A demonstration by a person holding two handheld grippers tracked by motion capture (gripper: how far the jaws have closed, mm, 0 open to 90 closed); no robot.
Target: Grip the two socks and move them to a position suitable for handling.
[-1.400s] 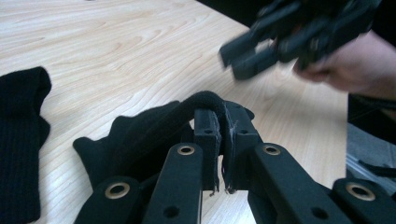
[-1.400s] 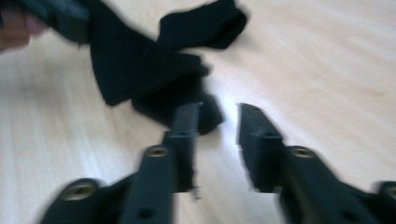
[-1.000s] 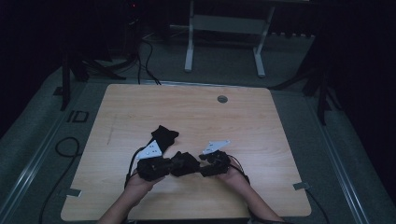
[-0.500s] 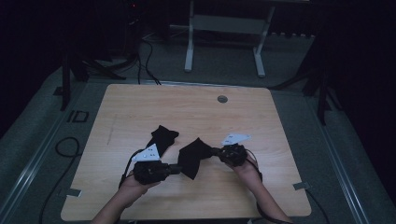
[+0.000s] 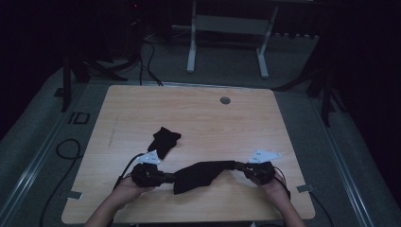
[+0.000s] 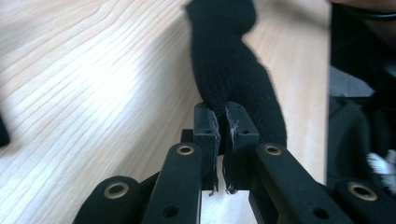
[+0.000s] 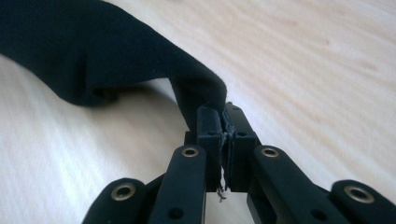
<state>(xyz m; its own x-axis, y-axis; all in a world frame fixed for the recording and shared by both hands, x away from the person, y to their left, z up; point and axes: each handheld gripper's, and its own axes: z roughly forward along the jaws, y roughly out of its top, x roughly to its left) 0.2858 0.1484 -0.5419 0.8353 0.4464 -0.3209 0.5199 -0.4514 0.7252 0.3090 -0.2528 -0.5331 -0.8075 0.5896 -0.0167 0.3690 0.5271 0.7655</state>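
Observation:
A black sock hangs stretched between my two grippers near the front edge of the wooden table. My left gripper is shut on its left end, and the left gripper view shows the jaws pinching the knit cloth at the left gripper's tips. On the other side, my right gripper is shut on the right end. In the right gripper view the sock runs away up and left from the right gripper. A second black sock lies loose on the table behind the left gripper.
A round grey grommet sits in the table's far middle. Beyond the table stand the white legs of another desk. Cables lie on the floor to the left. The hands are close to the table's front edge.
The hands were together at the front middle. The right gripper has closed on the sock's end and moved right, pulling the bunched sock out long. The left gripper shifted slightly.

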